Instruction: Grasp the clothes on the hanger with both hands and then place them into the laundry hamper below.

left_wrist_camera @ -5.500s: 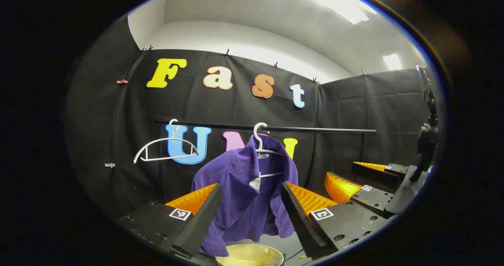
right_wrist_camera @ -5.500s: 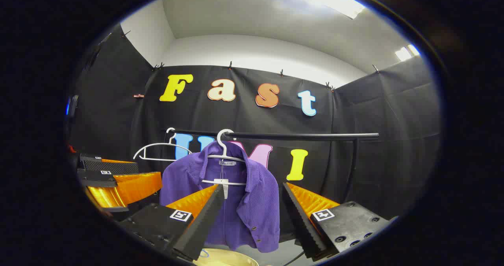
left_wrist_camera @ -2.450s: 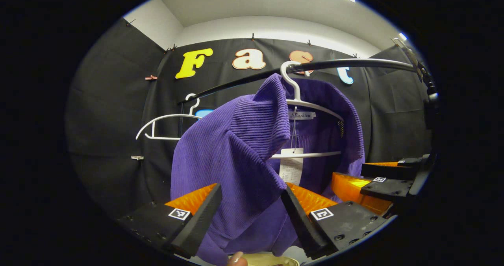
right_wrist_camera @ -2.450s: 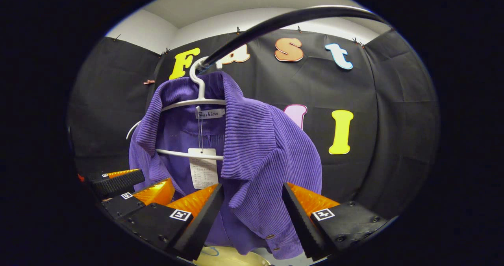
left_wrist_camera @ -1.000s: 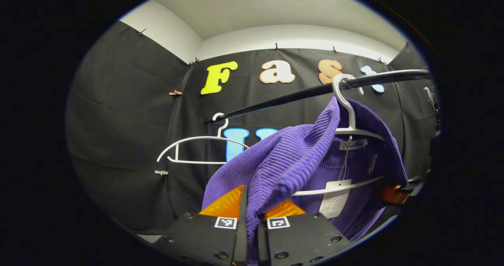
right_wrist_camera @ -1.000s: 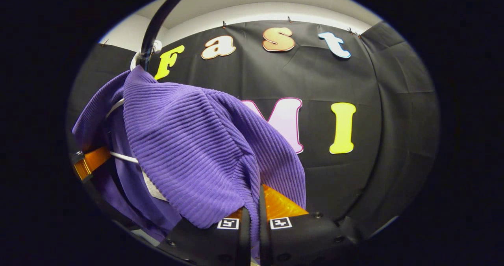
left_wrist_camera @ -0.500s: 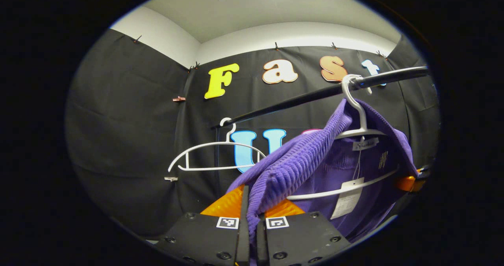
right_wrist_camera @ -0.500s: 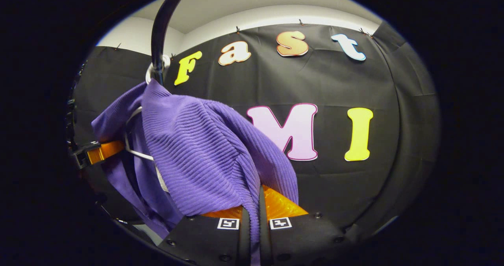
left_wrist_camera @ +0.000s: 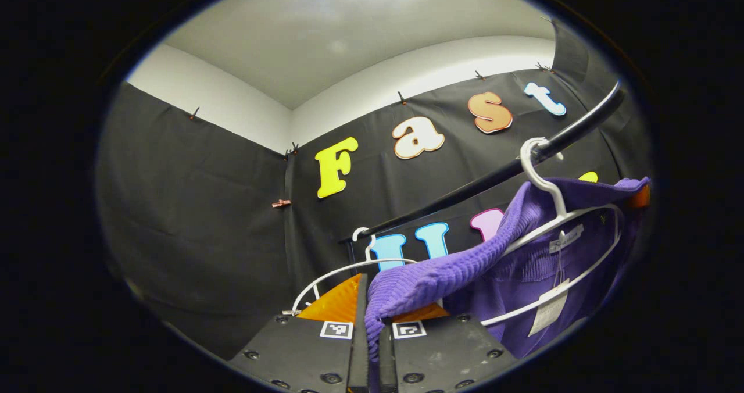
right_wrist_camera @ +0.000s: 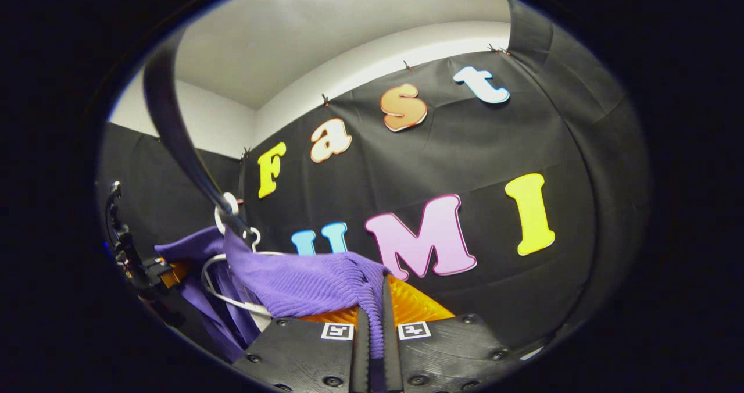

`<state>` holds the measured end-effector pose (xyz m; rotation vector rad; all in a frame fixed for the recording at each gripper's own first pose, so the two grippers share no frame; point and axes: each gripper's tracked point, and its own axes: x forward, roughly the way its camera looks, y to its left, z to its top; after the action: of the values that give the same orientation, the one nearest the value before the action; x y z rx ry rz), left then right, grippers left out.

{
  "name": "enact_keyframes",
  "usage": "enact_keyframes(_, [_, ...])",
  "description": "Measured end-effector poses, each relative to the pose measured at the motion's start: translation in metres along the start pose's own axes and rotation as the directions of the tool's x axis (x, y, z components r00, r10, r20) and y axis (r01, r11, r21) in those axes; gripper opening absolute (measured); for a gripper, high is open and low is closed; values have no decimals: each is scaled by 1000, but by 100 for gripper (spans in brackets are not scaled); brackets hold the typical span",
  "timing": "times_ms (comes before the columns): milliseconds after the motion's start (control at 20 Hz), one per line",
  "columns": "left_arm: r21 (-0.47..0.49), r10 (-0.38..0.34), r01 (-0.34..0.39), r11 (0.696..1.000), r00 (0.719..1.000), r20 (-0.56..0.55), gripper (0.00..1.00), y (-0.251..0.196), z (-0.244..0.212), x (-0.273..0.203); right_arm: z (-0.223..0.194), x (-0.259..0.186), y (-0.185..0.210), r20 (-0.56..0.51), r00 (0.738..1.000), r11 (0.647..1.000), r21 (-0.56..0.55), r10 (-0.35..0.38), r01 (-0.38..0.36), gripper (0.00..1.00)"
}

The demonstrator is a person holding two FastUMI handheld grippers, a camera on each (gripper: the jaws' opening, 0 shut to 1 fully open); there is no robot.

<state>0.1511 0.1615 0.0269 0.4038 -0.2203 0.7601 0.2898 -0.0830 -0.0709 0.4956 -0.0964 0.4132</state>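
While both shoulders are stretched sideways to slip free, the purple jacket hangs on its white hanger. The left gripper and right gripper each pinch its fabric.

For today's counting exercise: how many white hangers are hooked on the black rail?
2. One hanger carries the purple shirt at the right of the left gripper view. The other, an empty hanger, hangs further left along the rail, partly hidden behind the shirt.
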Motion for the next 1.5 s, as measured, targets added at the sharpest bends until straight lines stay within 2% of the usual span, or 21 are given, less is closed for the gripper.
enact_keyframes(150, [-16, -2, 2, 1000, 999, 33, 11, 15, 13, 8, -7, 17, 16, -2, 1000, 1000, 1, 21, -21, 17])
enact_keyframes(200, [-2, 3, -3, 1000, 999, 54, 11, 23, 19, 11, -7, 21, 22, -4, 999, 999, 0, 35, -35, 9])
enact_keyframes(250, [12, 8, -9, 1000, 998, 68, 11, 33, 21, 14, -8, 25, 30, -5, 999, 999, 0, 52, -52, 13])
enact_keyframes(350, [3, 5, -5, 1000, 998, 65, 11, 45, 18, 25, -8, 35, 39, -4, 997, 997, -20, 76, -76, 13])
enact_keyframes(500, [-61, -64, 62, 996, 998, -30, 11, 45, -18, 46, -17, 48, 41, -28, 997, 997, -24, 77, -78, 13])
enact_keyframes(650, [-173, -146, 119, 978, 978, -152, 11, 37, -71, 54, -31, 51, 51, -68, 993, 995, -16, 94, -96, 13])
enact_keyframes(900, [-422, -254, 88, 902, 899, -356, 11, 8, -155, 39, -47, 54, 54, -111, 988, 994, -14, 107, -110, 13])
enact_keyframes(950, [-431, -269, 88, 898, 885, -379, 11, -1, -167, 32, -50, 54, 47, -114, 990, 996, -27, 87, -90, 17])
enact_keyframes(1000, [-426, -279, 94, 900, 874, -397, 11, -11, -175, 24, -52, 53, 36, -116, 992, 996, -56, 57, -64, 13])
enact_keyframes(1100, [-421, -309, 113, 900, 847, -433, 11, -37, -189, 3, -57, 50, 16, -127, 992, 995, -99, -7, -6, 13])
enact_keyframes(1150, [-428, -335, 131, 894, 829, -447, 11, -51, -194, -9, -61, 48, 8, -134, 990, 995, -101, -36, 22, 18])
enact_keyframes(1200, [-439, -358, 141, 887, 811, -462, 11, -65, -199, -21, -66, 47, -1, -148, 987, 994, -97, -64, 50, 13])
enact_keyframes(1250, [-453, -384, 155, 878, 792, -474, 10, -79, -203, -33, -72, 42, -12, -166, 982, 992, -100, -93, 77, 9])
enact_keyframes(1300, [-465, -415, 174, 868, 769, -487, 11, -94, -205, -45, -80, 38, -23, -187, 975, 988, -115, -123, 103, 13])
enact_keyframes(1400, [-480, -468, 213, 851, 723, -509, 11, -118, -212, -64, -100, 24, -43, -238, 954, 978, -145, -182, 151, 13])
enact_keyframes(1500, [-487, -500, 237, 841, 686, -529, 10, -134, -218, -84, -120, 10, -47, -287, 936, 976, -143, -202, 167, 13])
